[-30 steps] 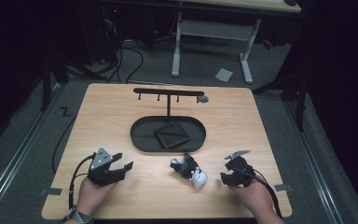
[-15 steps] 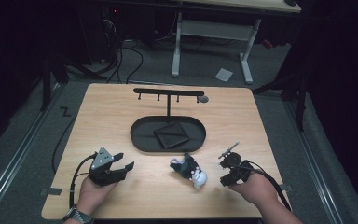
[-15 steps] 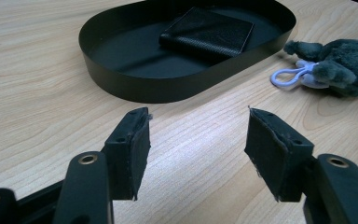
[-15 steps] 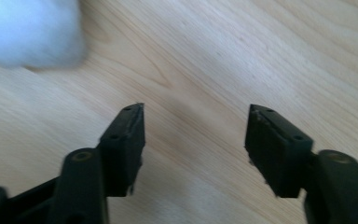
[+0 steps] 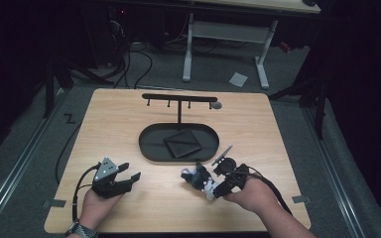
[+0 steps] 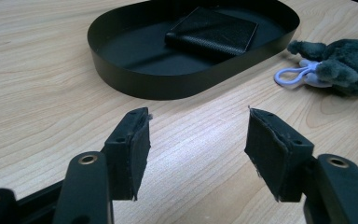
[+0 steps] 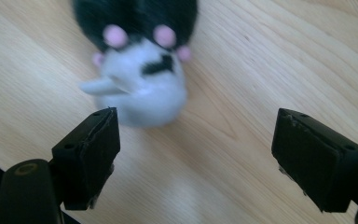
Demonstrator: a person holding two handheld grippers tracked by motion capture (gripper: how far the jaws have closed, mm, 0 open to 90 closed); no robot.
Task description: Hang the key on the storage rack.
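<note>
With its jaws just opening, the right gripper (image 7: 196, 154) stood spread before the plush toy (image 7: 137, 60) at upper left, ungrasped; the left gripper (image 6: 198, 149) waited released.

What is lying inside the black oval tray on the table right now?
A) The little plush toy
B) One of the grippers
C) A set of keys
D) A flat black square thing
D: the high view and the left gripper view show a flat black square item lying in the black oval tray, while the plush toy lies on the wooden table outside the tray, just ahead of the right gripper.
</note>
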